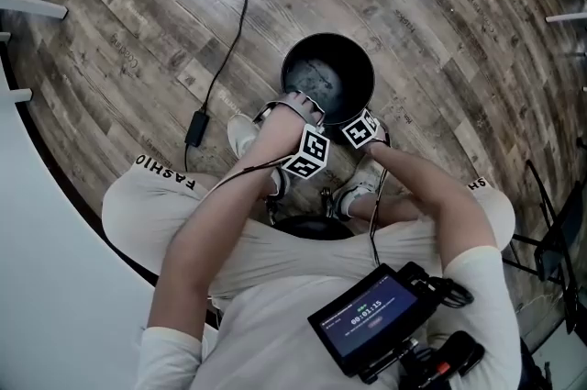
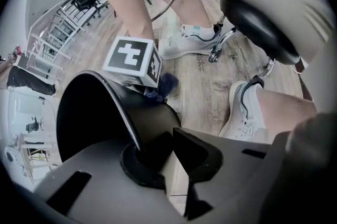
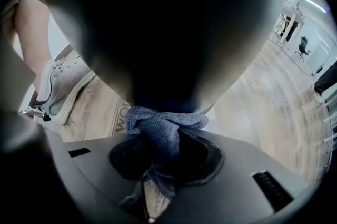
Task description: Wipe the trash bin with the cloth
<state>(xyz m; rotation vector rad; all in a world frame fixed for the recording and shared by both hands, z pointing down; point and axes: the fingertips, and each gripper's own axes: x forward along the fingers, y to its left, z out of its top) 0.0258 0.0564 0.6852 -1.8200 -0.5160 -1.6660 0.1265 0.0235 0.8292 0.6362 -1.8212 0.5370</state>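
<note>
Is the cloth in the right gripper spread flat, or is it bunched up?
Bunched up. In the right gripper view the blue cloth is a crumpled wad clamped in the right gripper, against the trash bin.

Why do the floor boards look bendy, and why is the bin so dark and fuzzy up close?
Head view: the wide lens curves the floor planks round the trash bin. Right gripper view: the trash bin sits too near, so it's a dark blur, while the cloth looks sharp. Left gripper view: the edges look smeary.
</note>
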